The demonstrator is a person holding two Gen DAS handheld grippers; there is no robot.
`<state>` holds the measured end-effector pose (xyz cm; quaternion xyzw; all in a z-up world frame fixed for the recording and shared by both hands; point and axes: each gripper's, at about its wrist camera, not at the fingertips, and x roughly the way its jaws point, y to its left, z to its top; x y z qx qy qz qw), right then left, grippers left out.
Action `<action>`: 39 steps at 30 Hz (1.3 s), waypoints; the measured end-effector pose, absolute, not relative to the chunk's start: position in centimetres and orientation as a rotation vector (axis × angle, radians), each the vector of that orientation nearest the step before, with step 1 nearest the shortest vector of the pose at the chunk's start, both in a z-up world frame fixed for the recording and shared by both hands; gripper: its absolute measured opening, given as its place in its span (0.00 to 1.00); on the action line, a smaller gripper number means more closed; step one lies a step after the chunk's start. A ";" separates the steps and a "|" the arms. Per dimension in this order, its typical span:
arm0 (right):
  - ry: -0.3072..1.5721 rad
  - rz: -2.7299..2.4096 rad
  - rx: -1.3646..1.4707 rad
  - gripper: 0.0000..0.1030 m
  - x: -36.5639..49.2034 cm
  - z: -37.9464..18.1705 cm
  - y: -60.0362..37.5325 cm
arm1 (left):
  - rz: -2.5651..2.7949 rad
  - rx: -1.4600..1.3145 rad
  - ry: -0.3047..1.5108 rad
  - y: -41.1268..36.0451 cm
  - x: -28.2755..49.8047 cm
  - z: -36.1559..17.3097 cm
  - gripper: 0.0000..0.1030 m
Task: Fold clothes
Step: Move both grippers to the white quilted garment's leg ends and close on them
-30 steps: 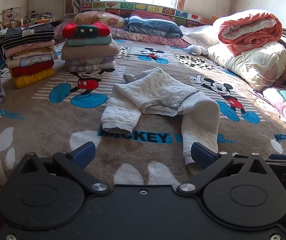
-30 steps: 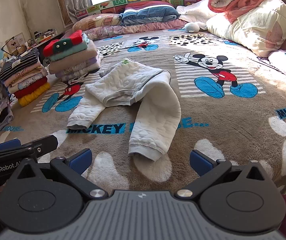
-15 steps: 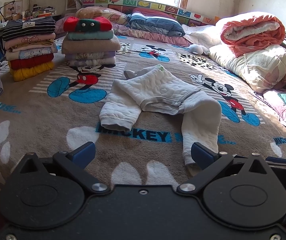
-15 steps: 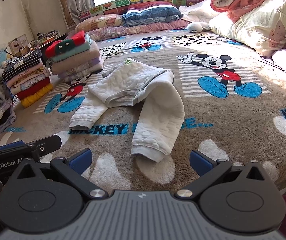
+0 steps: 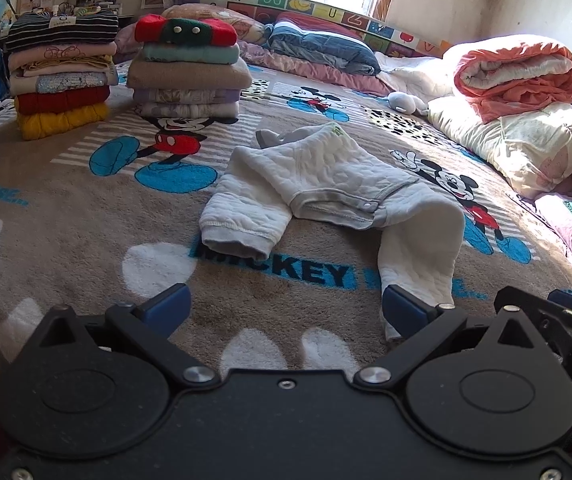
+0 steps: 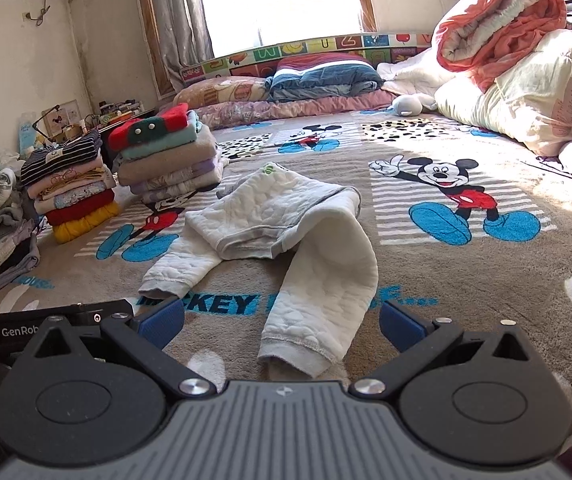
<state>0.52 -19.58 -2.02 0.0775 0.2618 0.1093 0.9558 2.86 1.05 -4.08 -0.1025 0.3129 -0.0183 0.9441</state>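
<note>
We see both claws, left (image 5: 286, 308) & right (image 6: 282, 320), spread wide, empty, low over bed (image 5: 66, 248). White quilted garment (image 5: 325, 176) lies mid-blanket; right cuff (image 6: 297, 354) sits between right claw's fingers, bare blanket around.

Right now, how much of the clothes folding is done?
Done: two neat stacks of folded clothes on the Mickey Mouse blanket. In hand: nothing; both open hand-held grippers are empty. Left: the white quilted baby garment, lying unfolded.
</note>
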 end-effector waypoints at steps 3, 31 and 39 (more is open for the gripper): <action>0.470 0.240 0.110 1.00 0.8 -2.4 -19.2 | -0.026 -0.190 0.567 1.2 2.9 -4.6 1.00; 0.328 0.306 -0.326 1.00 9.6 -6.1 -16.8 | -0.119 0.154 0.553 1.6 15.1 -7.1 0.93; 0.291 0.284 -0.508 0.99 12.2 -8.4 -15.6 | -0.161 0.457 0.522 0.2 19.2 -8.9 0.84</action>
